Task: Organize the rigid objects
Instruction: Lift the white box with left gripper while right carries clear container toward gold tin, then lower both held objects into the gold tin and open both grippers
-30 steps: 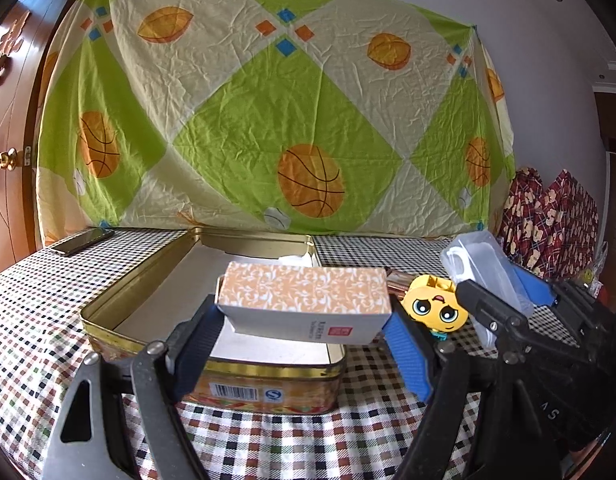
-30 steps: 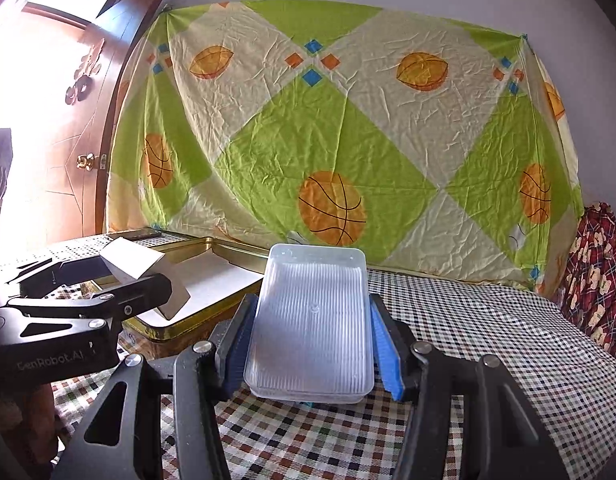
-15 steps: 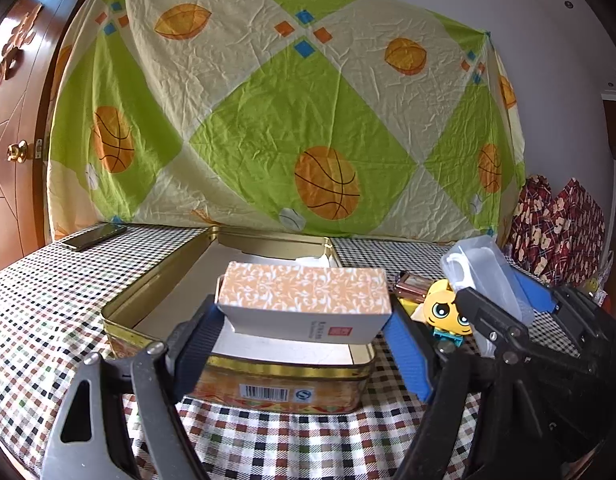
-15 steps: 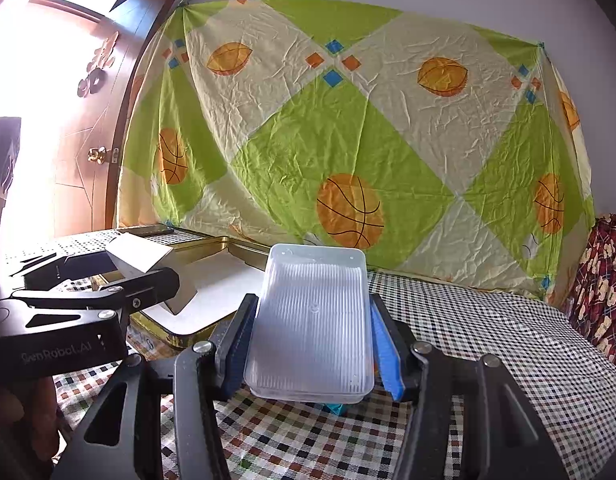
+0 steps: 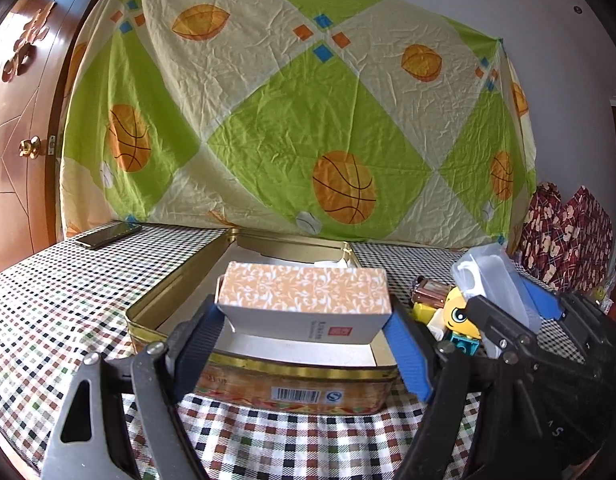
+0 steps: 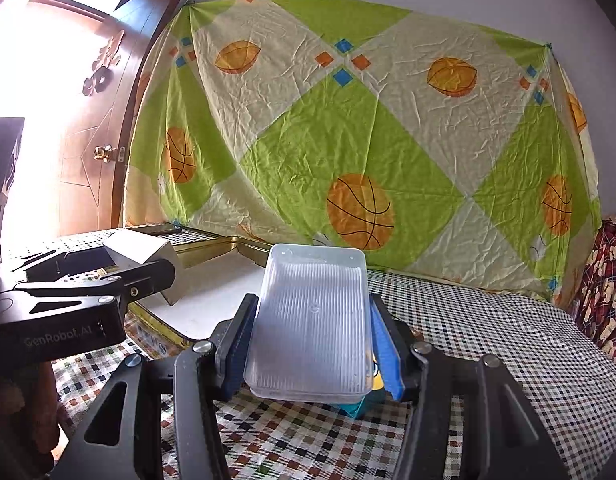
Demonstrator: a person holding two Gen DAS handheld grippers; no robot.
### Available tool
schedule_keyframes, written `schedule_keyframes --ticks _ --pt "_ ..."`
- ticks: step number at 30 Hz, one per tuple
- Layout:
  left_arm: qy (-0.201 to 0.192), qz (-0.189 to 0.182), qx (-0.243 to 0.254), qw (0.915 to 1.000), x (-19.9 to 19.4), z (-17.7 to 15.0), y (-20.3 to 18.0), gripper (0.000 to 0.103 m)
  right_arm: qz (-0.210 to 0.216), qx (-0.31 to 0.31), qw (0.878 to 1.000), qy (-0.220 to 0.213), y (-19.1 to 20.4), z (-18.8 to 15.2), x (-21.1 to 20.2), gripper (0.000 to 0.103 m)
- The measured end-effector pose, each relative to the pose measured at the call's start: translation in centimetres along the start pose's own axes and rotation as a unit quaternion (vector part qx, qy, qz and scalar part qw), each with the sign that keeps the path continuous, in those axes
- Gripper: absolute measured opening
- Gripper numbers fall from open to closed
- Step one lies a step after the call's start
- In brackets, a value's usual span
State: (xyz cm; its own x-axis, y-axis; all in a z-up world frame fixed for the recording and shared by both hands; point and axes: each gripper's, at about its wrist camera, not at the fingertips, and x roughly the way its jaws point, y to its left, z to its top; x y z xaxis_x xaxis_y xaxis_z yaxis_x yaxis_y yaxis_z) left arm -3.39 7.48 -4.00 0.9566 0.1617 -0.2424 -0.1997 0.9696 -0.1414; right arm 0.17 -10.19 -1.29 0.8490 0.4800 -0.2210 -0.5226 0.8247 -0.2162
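Note:
My left gripper (image 5: 303,344) is shut on an orange-patterned cardboard box (image 5: 303,294), held lengthwise above the near wall of an open gold tin (image 5: 295,384). The tin has a white floor and stands on the checkered tablecloth. My right gripper (image 6: 312,348) is shut on a clear ribbed plastic container (image 6: 312,320), raised over the table. In the left wrist view that container (image 5: 492,280) shows at the right with the right gripper around it. In the right wrist view the box (image 6: 141,254) and the left gripper (image 6: 119,280) hover at the left over the tin (image 6: 211,248).
A yellow cartoon toy figure (image 5: 458,316) and a small brown item (image 5: 430,296) lie right of the tin. A phone (image 5: 107,234) lies at the table's far left. A patterned sheet (image 5: 299,120) hangs behind. Red patterned bags (image 5: 568,232) stand at the right, a wooden door (image 5: 15,140) at the left.
Both views have shifted slightly, so the tin and backdrop sit further right in frame. Both grips are unchanged.

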Motion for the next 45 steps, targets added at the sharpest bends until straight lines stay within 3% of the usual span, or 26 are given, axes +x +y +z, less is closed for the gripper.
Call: schedule_keyframes --ticks 25,32,37,40,45 --pt "0.008 0.018 -0.016 0.9997 0.1 0.4 2.7 0.08 0.041 -0.02 0.999 0.011 2.5 0.7 1.0 0.056" --pt "0.011 0.027 -0.016 0.9995 0.0 2.4 4.1 0.08 0.073 -0.004 0.997 0.029 2.5 3.8 2.1 0.056" --pt "0.045 0.019 -0.002 0.9988 1.8 4.8 4.7 0.08 0.118 0.037 0.989 0.082 1.4 6.6 6.1 0.056" --pt "0.082 0.0 -0.003 0.9966 4.3 6.3 5.1 0.08 0.119 0.038 0.984 0.126 1.2 7.3 10.0 0.056" --pt "0.144 0.019 0.025 0.989 9.9 8.5 5.6 0.08 0.126 0.057 0.971 0.196 0.6 7.5 16.0 0.056"
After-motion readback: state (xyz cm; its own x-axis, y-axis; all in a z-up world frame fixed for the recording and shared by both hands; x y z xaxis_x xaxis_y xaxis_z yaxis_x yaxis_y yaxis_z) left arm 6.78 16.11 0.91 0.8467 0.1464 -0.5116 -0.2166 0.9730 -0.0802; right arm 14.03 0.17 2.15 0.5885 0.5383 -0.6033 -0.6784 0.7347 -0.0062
